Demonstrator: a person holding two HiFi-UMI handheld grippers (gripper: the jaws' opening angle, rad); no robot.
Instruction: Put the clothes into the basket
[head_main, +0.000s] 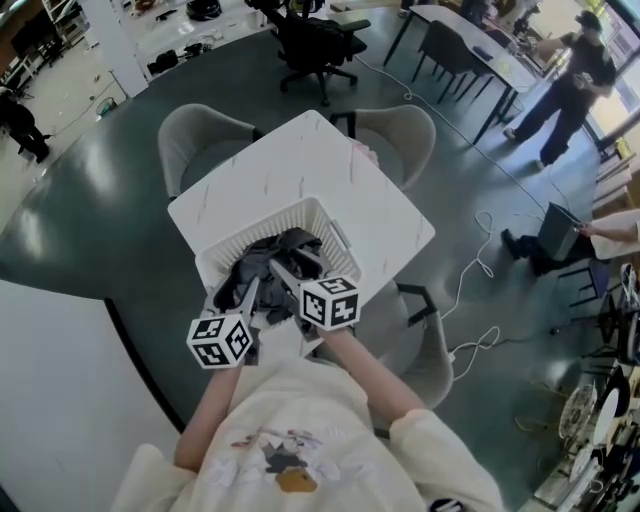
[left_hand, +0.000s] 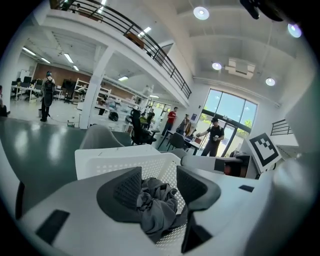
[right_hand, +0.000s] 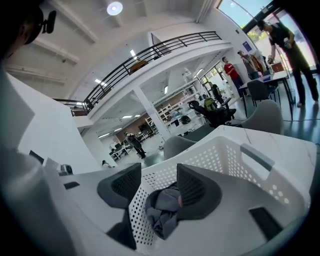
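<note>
Grey clothes hang pinched in the half-closed left claw and right claw, at the white basket on the tabletop.

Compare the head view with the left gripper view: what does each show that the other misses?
Only the head view: the person's arms and the whole white table on the dark floor. Only the left gripper view: the left gripper with its pads closed on a bunch of grey clothes, and the balcony railing overhead. Both: the white perforated basket holding the clothes, the table under it, and a grey chair behind.
</note>
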